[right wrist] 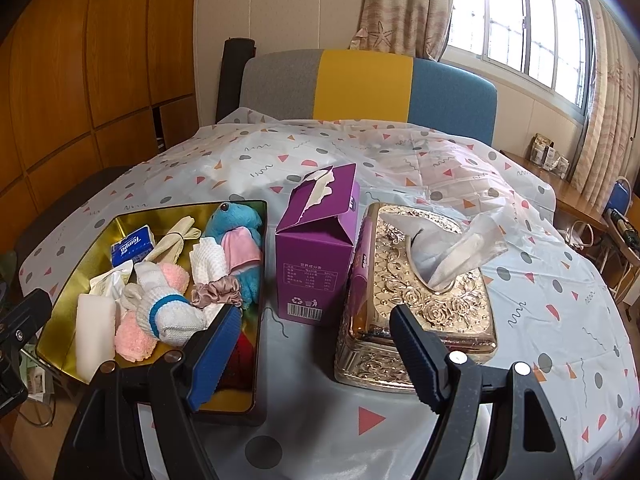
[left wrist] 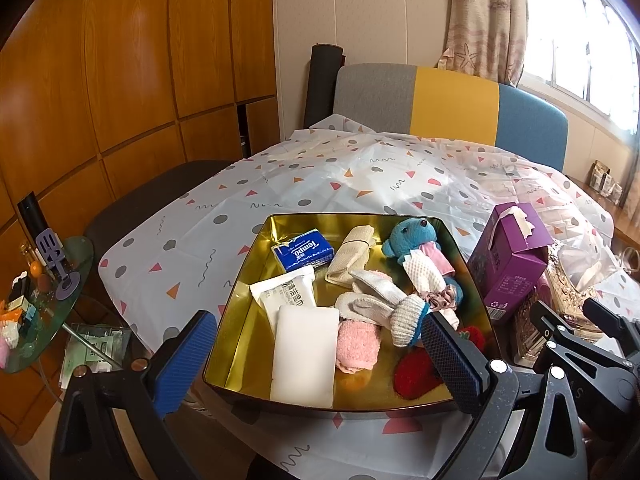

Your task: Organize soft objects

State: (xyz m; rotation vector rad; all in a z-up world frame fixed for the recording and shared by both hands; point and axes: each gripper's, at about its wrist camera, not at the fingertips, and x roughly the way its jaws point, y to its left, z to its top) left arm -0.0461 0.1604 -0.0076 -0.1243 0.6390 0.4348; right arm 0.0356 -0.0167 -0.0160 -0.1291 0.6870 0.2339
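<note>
Both grippers are hovering with fingers spread, holding nothing: the left gripper over the near edge of the gold tin tray, the right gripper over the tablecloth between the tray and the ornate gold tissue box. The soft things are lying inside the tray (all jumbled together): a blue plush bear, a white sock with a blue band, a pink fluffy sock, a Tempo tissue pack, a scrunchie. A purple carton is standing upright just beside the tissue box.
</note>
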